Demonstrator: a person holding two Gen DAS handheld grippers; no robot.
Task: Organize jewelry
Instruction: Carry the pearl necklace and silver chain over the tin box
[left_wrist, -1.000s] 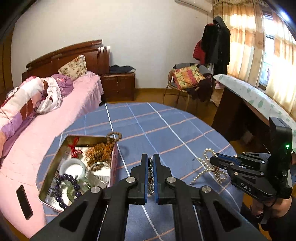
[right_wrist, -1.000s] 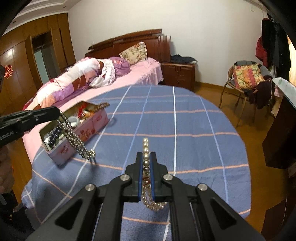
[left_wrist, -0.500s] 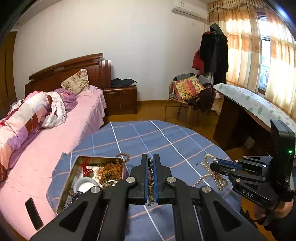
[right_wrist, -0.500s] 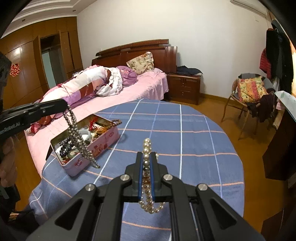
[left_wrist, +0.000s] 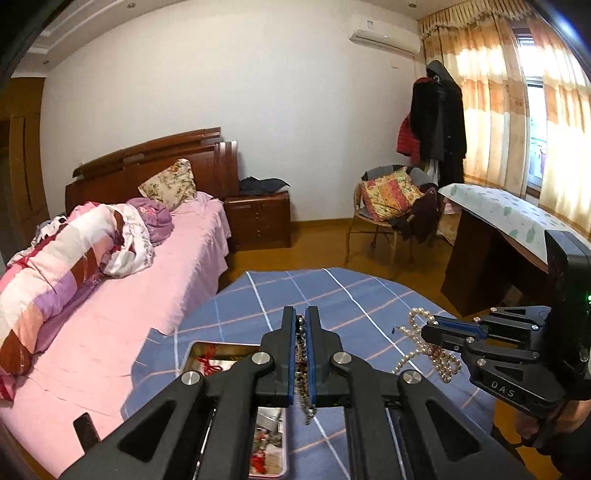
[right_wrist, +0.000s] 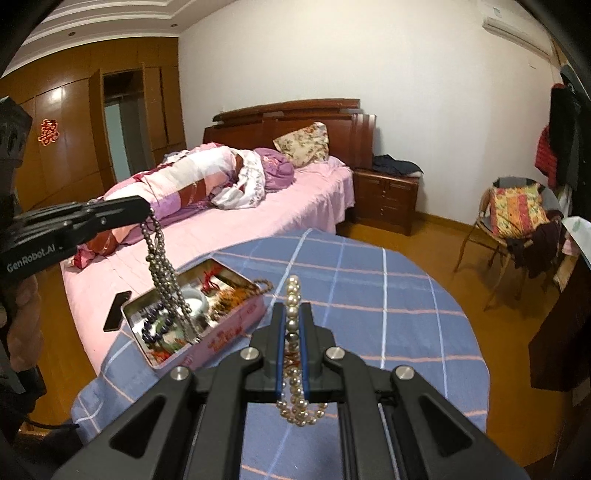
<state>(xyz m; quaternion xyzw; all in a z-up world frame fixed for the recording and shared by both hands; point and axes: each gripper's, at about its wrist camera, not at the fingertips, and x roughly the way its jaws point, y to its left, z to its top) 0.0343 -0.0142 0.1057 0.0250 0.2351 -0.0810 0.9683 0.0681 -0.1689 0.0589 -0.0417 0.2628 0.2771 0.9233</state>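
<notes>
We hold 2 strands above the surface: left gripper clamped on the chain, right gripper on the pearls. Lower each slowly into the tin, avoiding tangles.

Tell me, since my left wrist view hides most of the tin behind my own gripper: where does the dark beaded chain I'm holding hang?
Observer: From the left gripper the dark metallic bead chain hangs straight down over the open pink rectangular tin; I cannot tell whether its end touches anything.
Operator: What's in the tin there?
Observer: A white bangle, a dark purple bead bracelet and brown wooden beads trailing over the far rim.
</notes>
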